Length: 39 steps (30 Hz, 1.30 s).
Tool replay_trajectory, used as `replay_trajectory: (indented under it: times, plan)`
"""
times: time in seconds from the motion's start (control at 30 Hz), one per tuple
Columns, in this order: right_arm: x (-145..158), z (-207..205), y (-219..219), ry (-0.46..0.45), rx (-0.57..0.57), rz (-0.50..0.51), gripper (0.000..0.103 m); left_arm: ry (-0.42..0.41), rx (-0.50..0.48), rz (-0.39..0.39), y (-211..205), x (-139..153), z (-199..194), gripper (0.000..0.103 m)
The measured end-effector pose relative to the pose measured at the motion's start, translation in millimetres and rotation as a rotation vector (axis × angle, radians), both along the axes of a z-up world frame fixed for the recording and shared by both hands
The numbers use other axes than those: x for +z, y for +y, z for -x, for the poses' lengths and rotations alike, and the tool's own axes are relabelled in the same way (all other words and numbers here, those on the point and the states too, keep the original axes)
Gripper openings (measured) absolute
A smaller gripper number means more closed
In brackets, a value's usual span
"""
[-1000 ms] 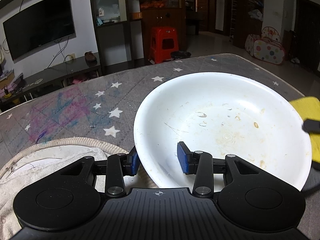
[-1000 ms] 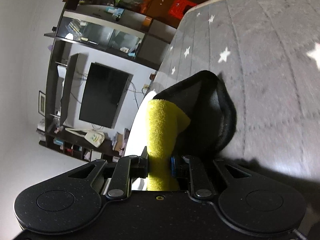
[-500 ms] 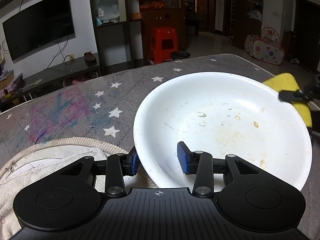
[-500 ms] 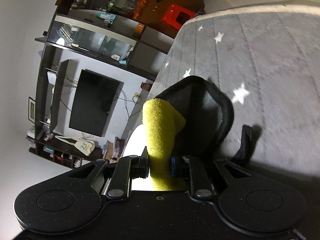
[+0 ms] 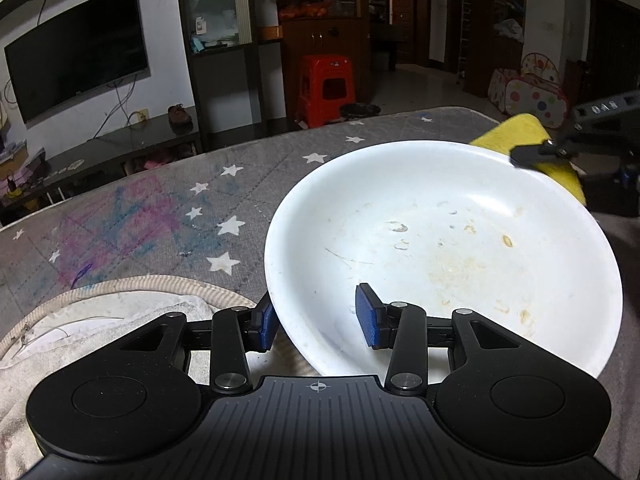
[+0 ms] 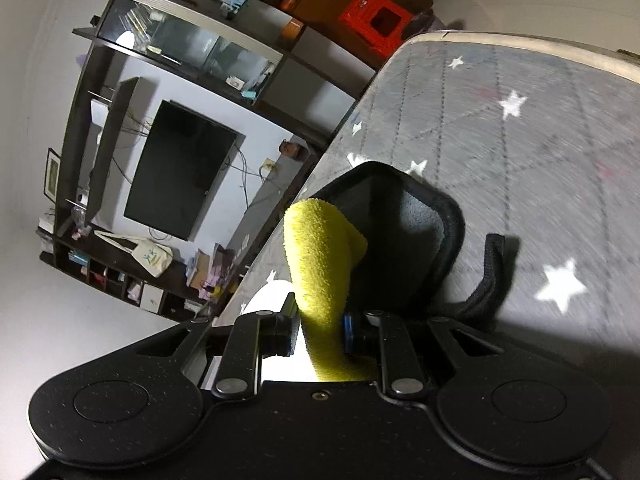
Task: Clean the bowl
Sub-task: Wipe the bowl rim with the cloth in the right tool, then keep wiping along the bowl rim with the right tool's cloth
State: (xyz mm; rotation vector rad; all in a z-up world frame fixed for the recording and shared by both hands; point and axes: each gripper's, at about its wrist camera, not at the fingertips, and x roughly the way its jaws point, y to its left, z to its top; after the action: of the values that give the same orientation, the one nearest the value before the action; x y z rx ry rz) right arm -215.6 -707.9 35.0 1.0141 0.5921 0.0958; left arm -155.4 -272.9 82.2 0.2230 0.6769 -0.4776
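Note:
A wide white bowl with dried brownish food marks lies tilted on the grey star-patterned cover. My left gripper straddles its near rim, one blue pad outside the wall and one inside, holding it. My right gripper is shut on a folded yellow cloth. In the left wrist view that cloth and the right gripper sit at the bowl's far right rim. In the right wrist view only a bright sliver of the bowl shows beside the fingers.
A white towel with a beige edge lies left of the bowl. A black padded piece with a strap lies on the cover just beyond the cloth. A red stool, shelves and a television stand past the far edge.
The right gripper with the yellow cloth has travelled along the bowl's right side from beside the rim to its far right edge. The left gripper and the bowl have stayed put.

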Motion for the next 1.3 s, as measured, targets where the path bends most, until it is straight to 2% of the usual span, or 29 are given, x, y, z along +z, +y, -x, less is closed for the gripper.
replay_trajectory:
  times: [0.23, 0.33, 0.5, 0.63, 0.87, 1.0, 1.3]
  plan:
    - [6, -15, 3, 0.014, 0.031, 0.042, 0.024, -0.002, -0.009, 0.003, 8, -2, -4, 0.043]
    - [10, -15, 6, 0.007, 0.046, 0.082, 0.024, 0.025, -0.001, 0.035, 14, -2, -10, 0.041]
    - [9, -3, 7, -0.005, 0.052, 0.074, 0.023, 0.067, 0.033, 0.065, 20, -1, -18, 0.042]
    - [7, 8, 8, -0.012, 0.044, 0.062, 0.022, 0.071, 0.063, 0.032, 17, 2, -23, 0.044]
    - [8, 39, 18, -0.022, 0.015, 0.08, 0.021, 0.084, 0.118, 0.018, 15, 3, -29, 0.045]
    - [8, 61, 26, -0.022, 0.013, 0.102, 0.02, 0.058, 0.131, -0.009, 13, 3, -32, 0.047]
    - [9, 110, 43, -0.024, 0.025, 0.107, 0.019, 0.009, 0.089, -0.038, 8, -1, -23, 0.047]
